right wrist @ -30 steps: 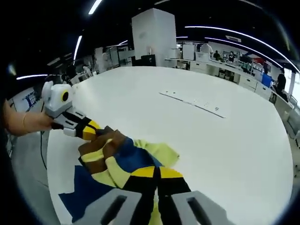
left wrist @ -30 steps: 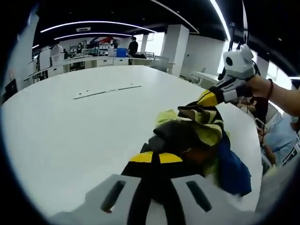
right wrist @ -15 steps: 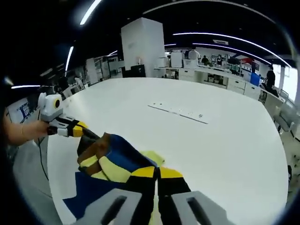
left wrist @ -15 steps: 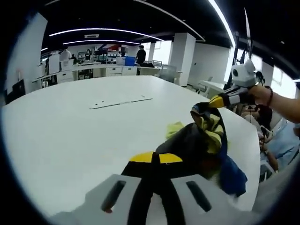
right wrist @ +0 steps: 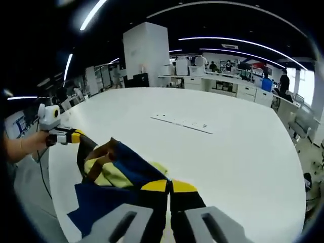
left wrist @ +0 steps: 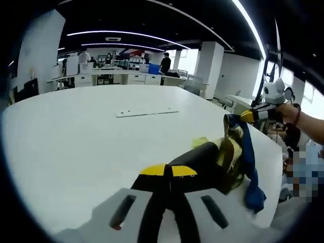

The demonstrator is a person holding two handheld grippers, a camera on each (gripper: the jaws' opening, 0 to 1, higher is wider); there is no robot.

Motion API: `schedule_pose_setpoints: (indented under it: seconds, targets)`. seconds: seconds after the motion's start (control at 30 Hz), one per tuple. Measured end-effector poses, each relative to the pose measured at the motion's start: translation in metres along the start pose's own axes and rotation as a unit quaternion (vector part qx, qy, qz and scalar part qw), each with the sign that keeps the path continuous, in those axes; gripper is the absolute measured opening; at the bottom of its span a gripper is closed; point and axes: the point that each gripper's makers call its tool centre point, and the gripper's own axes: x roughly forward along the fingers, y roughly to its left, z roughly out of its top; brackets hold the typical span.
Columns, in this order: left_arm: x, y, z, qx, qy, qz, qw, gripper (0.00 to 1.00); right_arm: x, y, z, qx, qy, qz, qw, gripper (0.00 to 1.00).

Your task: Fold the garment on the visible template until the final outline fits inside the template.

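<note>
A crumpled garment [left wrist: 228, 152] in yellow, blue, brown and black hangs stretched between both grippers over the near edge of the white table [left wrist: 76, 136]. My left gripper [left wrist: 167, 170] is shut on one end of it. My right gripper [left wrist: 249, 116], held by a hand at the right of the left gripper view, is shut on the other end. In the right gripper view the garment [right wrist: 119, 172] runs from my right gripper [right wrist: 169, 186] to the left gripper [right wrist: 76, 135] at far left. A thin marked strip [right wrist: 183, 123] lies mid-table, apart from the cloth.
The table's rounded edge [left wrist: 276, 167] falls away just past the garment. A person sits beyond that edge at the right of the left gripper view. Desks, a white pillar [right wrist: 147, 53] and standing people are far behind the table.
The two grippers have drawn apart, each keeping its hold. The garment has gone from a heap on the table to a raised, stretched band between them.
</note>
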Motion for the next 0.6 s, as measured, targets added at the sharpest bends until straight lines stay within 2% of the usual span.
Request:
schedule_pose_setpoints:
  seconds: [0.17,0.33,0.47,0.6]
  targets:
    - [-0.009,0.012,0.005,-0.022,-0.012,0.012,0.9996,0.0,-0.002,-0.007,0.0,0.008,-0.002,-0.005,1.0,0.0]
    - [-0.014,0.023,0.008,-0.026,-0.011,0.028,0.9992,0.0,0.001,-0.021,0.0,0.02,-0.003,-0.02,0.9996,0.0]
    - [-0.014,0.033,0.012,-0.026,-0.013,0.037,0.9989,0.0,0.006,-0.032,0.004,0.041,-0.009,-0.022,0.9989,0.0]
    - [-0.011,0.043,0.019,-0.03,-0.017,0.043,0.9985,0.0,0.012,-0.038,0.007,0.043,-0.009,-0.028,0.9987,0.0]
